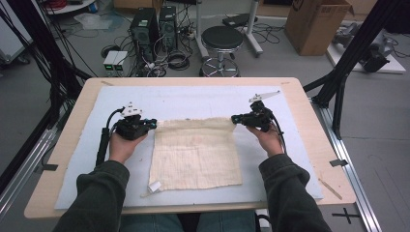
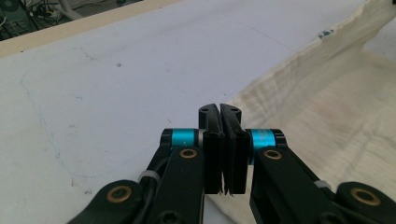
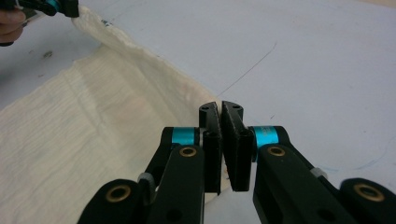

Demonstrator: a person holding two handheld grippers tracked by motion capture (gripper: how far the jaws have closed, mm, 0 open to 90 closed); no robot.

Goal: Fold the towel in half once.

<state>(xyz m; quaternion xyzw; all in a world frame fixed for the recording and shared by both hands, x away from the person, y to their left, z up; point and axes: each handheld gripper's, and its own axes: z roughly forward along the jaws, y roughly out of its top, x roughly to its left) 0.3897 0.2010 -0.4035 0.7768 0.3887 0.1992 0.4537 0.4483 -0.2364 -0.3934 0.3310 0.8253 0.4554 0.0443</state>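
A cream woven cloth lies on the white mat, its far edge raised off the surface. My left gripper is shut on the cloth's far left corner, and my right gripper is shut on the far right corner. In the left gripper view the gripper has its jaws pressed together, with the cloth spreading away to the right. In the right gripper view the gripper is closed the same way, and the cloth runs up to the left gripper.
The mat covers most of a wooden table. A small white tag sits at the cloth's near left corner and a thin wooden stick lies at the near right. Beyond the table stand a stool, computer towers and a cardboard box.
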